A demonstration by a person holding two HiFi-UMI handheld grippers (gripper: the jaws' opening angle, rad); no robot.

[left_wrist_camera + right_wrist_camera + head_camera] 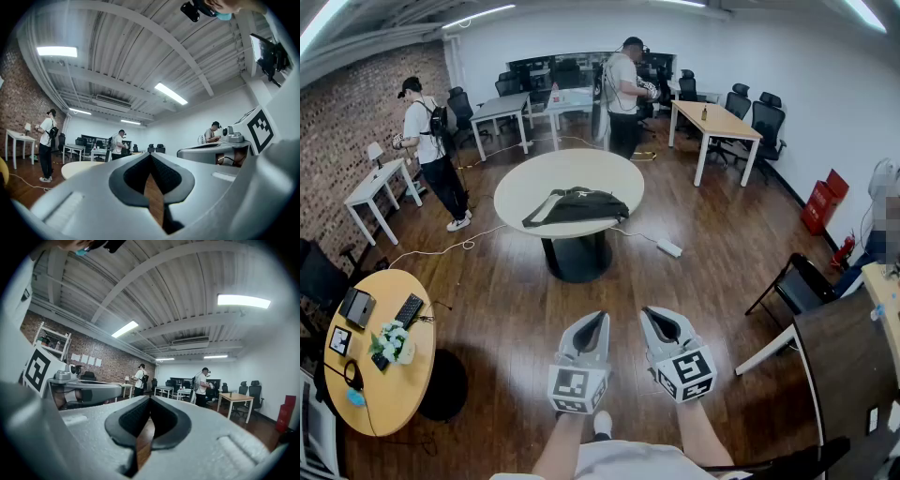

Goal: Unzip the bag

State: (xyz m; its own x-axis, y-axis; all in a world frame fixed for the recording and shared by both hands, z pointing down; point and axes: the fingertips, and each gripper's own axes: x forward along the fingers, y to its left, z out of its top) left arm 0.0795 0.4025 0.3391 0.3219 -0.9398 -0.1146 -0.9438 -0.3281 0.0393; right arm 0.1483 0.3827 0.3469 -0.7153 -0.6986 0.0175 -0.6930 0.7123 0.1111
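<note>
A black bag (576, 205) with a strap lies flat on a round cream table (525, 184) in the middle of the room, some way ahead of me. My left gripper (593, 319) and right gripper (653, 315) hang side by side over the wooden floor, well short of the table, both pointing forward. Each one has its jaws shut with nothing between them. In the left gripper view the left gripper (151, 158) is tilted upward toward the ceiling; the right gripper (149, 401) looks up likewise. The bag shows in neither gripper view.
A power strip (669, 247) and cable lie on the floor right of the table's black base (576, 259). A round wooden table (377, 370) with a keyboard stands near left, a black chair (798, 282) and dark desk near right. Two people (429, 154) (622, 95) stand farther back.
</note>
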